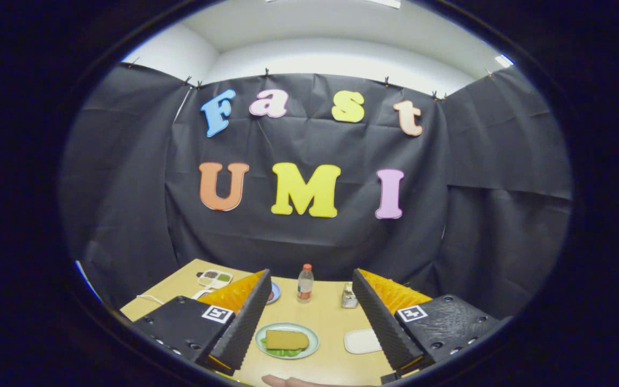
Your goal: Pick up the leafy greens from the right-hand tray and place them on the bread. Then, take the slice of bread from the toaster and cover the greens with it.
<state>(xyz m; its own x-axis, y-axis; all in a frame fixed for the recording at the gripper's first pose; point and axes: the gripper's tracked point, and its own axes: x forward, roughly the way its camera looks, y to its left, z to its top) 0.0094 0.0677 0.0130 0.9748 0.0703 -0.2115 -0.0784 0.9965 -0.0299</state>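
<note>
A pale green plate (314, 334) lies on the wooden table between my fingers. On it rests a tan slice of bread (287, 339). Leafy greens (282, 352) poke out from under the near edge of that slice. My gripper (310, 277) hangs above the table, open, with nothing between its fingers. A small white tray (362, 341) sits to the right of the plate, beside my right finger, with nothing on it. The small silver toaster (348, 296) stands beyond the tray, near the back of the table.
A clear bottle (304, 283) with a red cap stands at the back, between the fingertips. A blue dish (274, 293) peeks from behind my left finger. A divided sauce tray (214, 278) and a white cable (151, 297) lie at the far left. A person's hand (288, 381) shows at the near table edge.
</note>
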